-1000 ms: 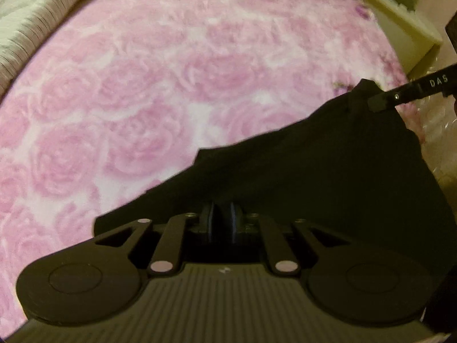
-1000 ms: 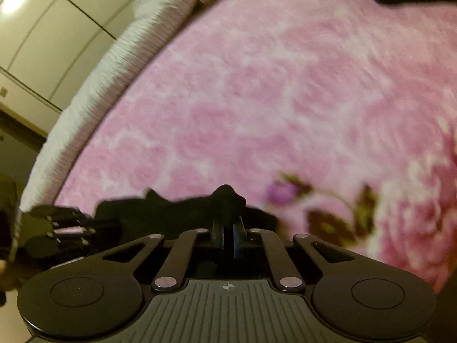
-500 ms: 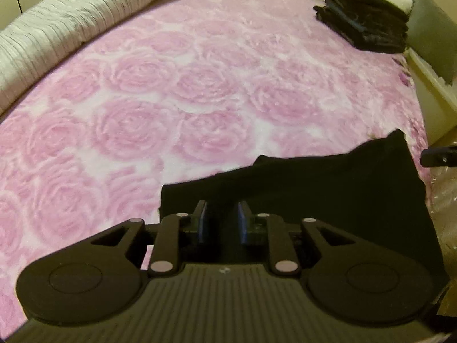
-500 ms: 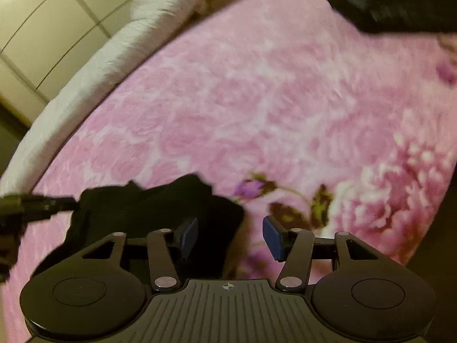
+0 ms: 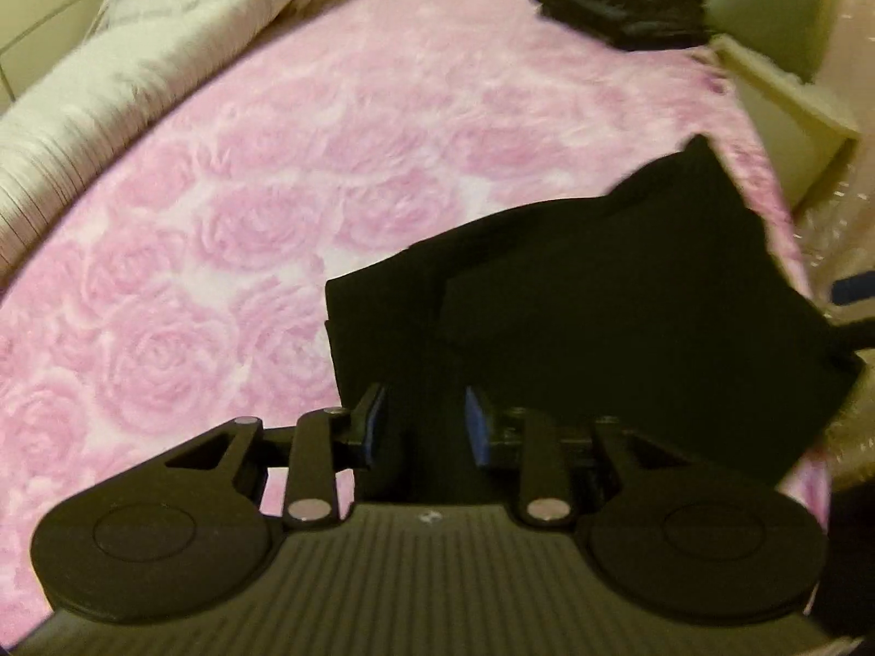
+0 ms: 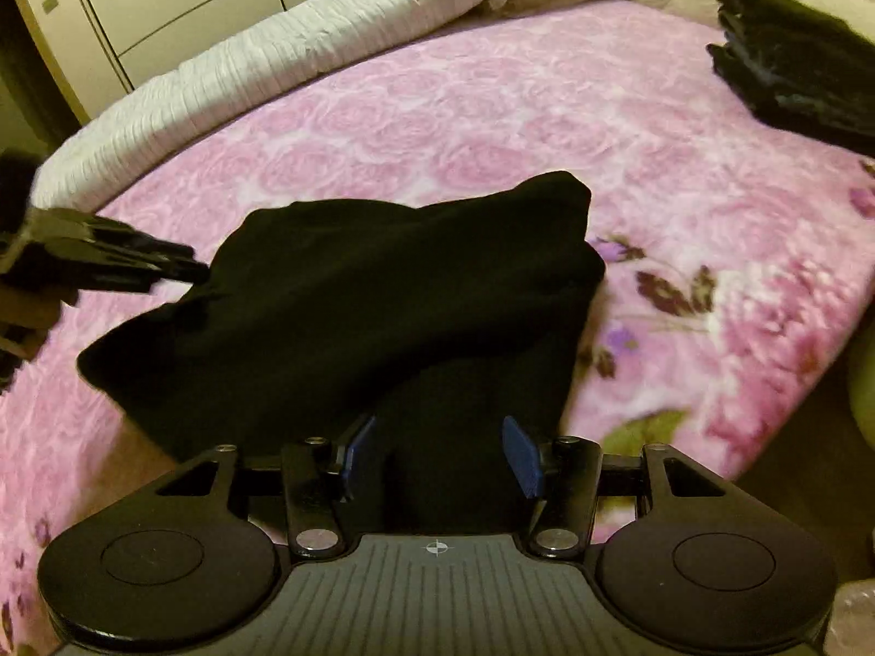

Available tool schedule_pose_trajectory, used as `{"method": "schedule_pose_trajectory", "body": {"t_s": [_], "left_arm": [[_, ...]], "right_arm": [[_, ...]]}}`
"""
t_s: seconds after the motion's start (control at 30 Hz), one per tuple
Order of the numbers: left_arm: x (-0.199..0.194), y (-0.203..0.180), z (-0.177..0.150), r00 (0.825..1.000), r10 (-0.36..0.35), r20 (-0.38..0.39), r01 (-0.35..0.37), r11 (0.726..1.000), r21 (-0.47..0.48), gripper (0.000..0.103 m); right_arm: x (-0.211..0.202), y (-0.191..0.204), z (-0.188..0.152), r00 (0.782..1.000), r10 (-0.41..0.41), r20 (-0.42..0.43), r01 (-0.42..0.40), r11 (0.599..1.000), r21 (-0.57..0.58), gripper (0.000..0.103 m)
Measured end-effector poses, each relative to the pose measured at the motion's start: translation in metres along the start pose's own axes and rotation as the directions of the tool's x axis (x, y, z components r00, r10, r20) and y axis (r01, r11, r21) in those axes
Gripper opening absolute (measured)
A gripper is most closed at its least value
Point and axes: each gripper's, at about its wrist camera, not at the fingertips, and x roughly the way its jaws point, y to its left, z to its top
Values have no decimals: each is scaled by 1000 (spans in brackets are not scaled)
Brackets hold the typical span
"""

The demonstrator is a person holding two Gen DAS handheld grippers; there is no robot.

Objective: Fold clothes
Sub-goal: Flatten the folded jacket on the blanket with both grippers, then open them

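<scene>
Left wrist view showed the left gripper [image 5: 424,423] released, jaws apart over the folded black cloth garment [image 5: 601,295] lying on the pink rose-patterned bed [image 5: 219,229]; the right gripper [image 6: 440,454] hung likewise unclenched, presumably letting the fold settle.

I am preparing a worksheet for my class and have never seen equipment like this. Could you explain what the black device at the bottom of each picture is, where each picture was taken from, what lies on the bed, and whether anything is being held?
Each picture comes from a camera mounted on a hand-held two-finger gripper, looking forward along its fingers. There is no robot arm; a person carries one in each hand. The left gripper and the right gripper both stand open, blue pads apart, holding nothing. On the pink rose-patterned blanket lies a partly folded black garment, loose beneath both grippers. At the far end sits a stack of folded dark clothes, and a white ribbed quilt runs along the blanket's edge.
</scene>
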Motion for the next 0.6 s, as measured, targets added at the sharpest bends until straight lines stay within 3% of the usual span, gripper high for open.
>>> {"method": "schedule_pose_trajectory", "body": {"t_s": [0.1, 0.2, 0.27, 0.37, 0.5, 0.6], "left_arm": [[-21, -31, -23, 998, -69, 7, 67, 991, 115, 26], [-15, -54, -45, 994, -105, -13, 106, 972, 207, 29], [1, -47, -54, 995, -96, -16, 97, 982, 160, 30], [17, -26, -63, 991, -134, 24, 132, 989, 62, 25], [11, -26, -65, 991, -124, 44, 123, 992, 28, 25], [-5, -31, -62, 996, -87, 12, 87, 996, 11, 26]], "right_arm": [[-8, 21, -10, 1000, 0, -10, 0, 1000, -14, 55], [-4, 40, -16, 1000, 27, -8, -27, 999, -43, 55], [11, 44, -21, 1000, 26, -9, -26, 997, -70, 55], [29, 23, -35, 999, -34, -21, 33, 999, -23, 54], [25, -2, -48, 998, -53, -34, 55, 998, 35, 58], [10, 8, -43, 994, -86, -70, 87, 996, 15, 58]]}}
